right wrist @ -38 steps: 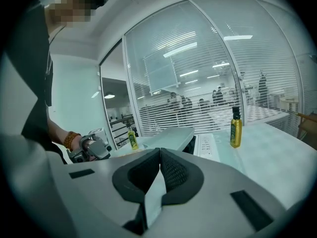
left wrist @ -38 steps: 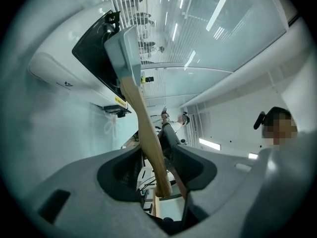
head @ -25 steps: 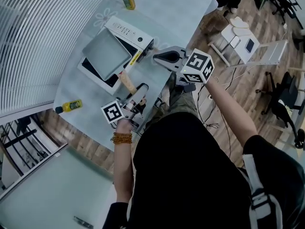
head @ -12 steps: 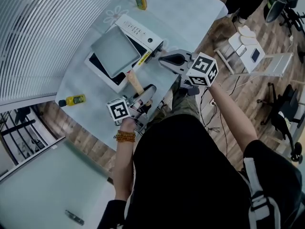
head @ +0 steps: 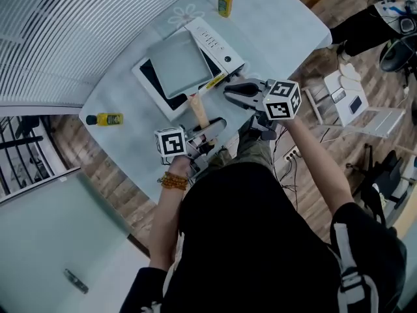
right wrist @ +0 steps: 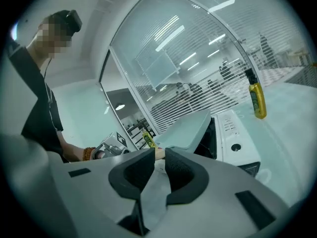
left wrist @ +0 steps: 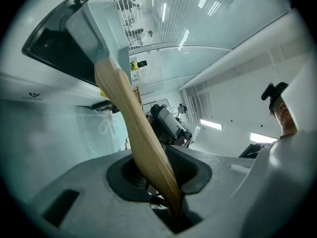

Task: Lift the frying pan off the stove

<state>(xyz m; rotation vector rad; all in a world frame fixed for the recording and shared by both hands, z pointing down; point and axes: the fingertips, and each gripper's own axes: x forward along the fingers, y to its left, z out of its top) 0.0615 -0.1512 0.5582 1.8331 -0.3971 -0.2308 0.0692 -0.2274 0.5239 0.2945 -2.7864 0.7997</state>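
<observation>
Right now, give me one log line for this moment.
left gripper: closing around wooden handle | right gripper: opening, nothing between jaws | frying pan: on stove

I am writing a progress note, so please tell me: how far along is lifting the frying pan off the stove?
Done: the left gripper has the wooden handle between its jaws. In hand: those jaws are closing, with a gap on one side. The right gripper is opening, with nothing between its jaws. Left: the lift itself; the frying pan lies over the stove.

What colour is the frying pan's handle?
The handle is light wood-brown; left gripper view shows it best.
</observation>
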